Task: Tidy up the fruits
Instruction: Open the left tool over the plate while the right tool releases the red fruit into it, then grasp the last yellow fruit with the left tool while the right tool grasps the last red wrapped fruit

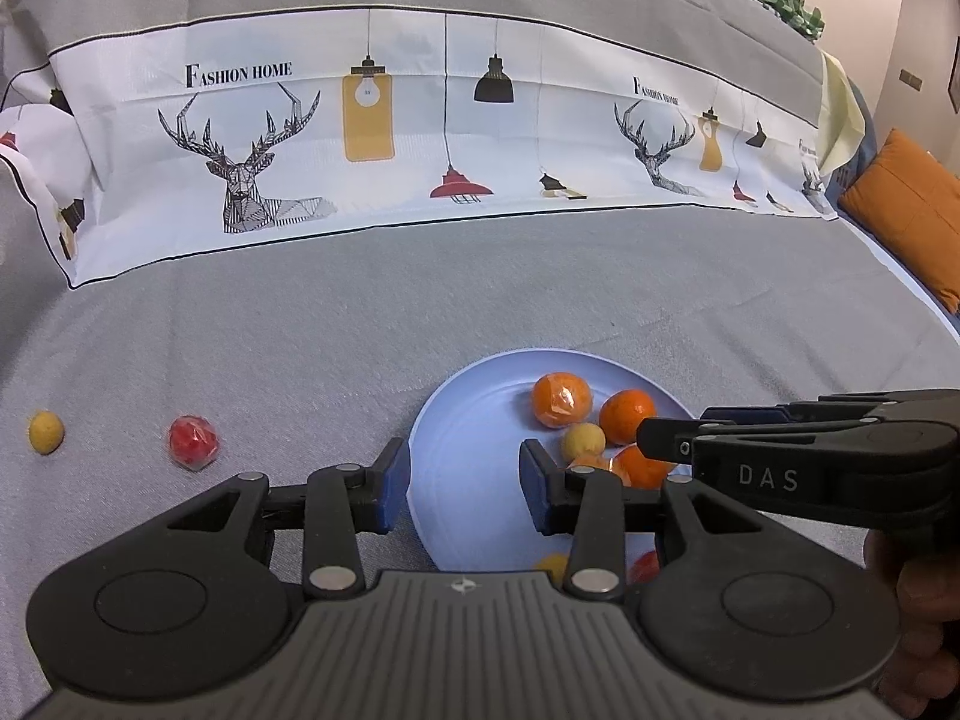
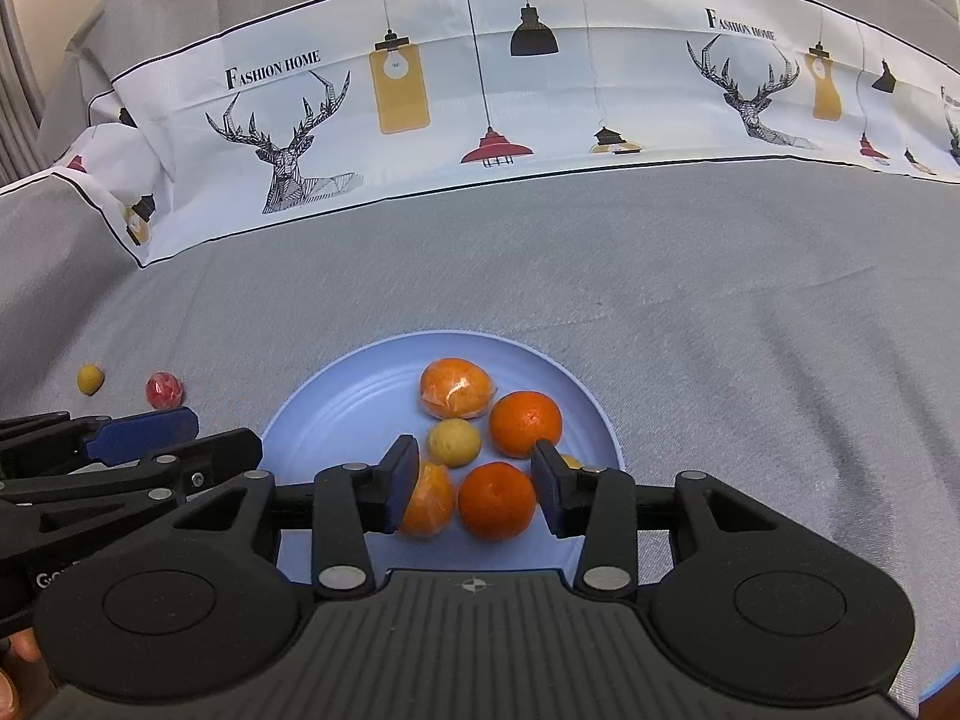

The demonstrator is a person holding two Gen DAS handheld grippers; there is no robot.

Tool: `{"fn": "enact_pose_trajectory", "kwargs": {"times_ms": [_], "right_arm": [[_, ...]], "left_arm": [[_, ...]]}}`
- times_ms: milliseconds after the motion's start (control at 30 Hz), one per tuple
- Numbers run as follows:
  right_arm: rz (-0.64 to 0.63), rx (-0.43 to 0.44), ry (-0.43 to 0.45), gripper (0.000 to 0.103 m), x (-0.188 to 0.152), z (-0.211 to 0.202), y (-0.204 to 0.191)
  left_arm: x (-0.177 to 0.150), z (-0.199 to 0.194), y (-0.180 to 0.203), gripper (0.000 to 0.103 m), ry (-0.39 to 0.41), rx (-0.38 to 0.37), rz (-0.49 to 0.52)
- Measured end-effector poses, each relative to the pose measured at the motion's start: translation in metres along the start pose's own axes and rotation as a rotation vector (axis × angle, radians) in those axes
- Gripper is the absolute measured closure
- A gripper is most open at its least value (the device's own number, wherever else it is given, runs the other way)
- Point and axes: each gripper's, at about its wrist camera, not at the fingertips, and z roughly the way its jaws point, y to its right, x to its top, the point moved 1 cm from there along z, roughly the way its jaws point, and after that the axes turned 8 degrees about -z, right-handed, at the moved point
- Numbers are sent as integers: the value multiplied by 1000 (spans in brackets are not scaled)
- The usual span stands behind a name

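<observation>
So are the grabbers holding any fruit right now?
No. The left gripper and right gripper are both open over the plate; an orange sits loose between the right one's fingers.

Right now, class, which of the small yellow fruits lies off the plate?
The yellow fruit on the grey cloth, far left beside the wrapped red fruit. The other yellow fruit sits inside the blue plate, among the oranges.

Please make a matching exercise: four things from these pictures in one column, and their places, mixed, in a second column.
Things:
1. small red wrapped fruit
2. small round yellow fruit
3. round light-blue plate
4. orange cushion

Places:
A. far right, beside the bed
B. on the plate, among oranges
C. on the grey cloth, left of the plate
D. under both open grippers

Pairs: 1-C, 2-B, 3-D, 4-A
</observation>
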Motion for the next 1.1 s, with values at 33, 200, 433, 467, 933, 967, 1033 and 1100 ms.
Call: {"fn": "enact_pose_trajectory", "kwargs": {"times_ms": [33,200,433,467,933,967,1033,1100], "right_arm": [[-1,0,1,60,0,0,0],[0,0,6,60,2,-1,0],[-11,-7,29,60,3,-3,-5],[-13,-8,34,60,3,-3,-6],[-52,52,212,73,15,-16,-27],[-63,69,228,73,16,-16,-32],[-84,99,251,73,19,-13,-43],[-114,133,265,73,22,-8,-57]], "left_arm": [[0,0,0,59,1,0,0],[0,-1,-1,60,4,2,2],[5,-5,-10,70,16,5,-38],[6,-5,-14,72,17,4,-53],[47,-10,-116,74,54,92,-438],[49,-9,-127,74,55,100,-468],[53,-8,-147,74,56,134,-517],[54,-6,-164,74,53,154,-564]]}}
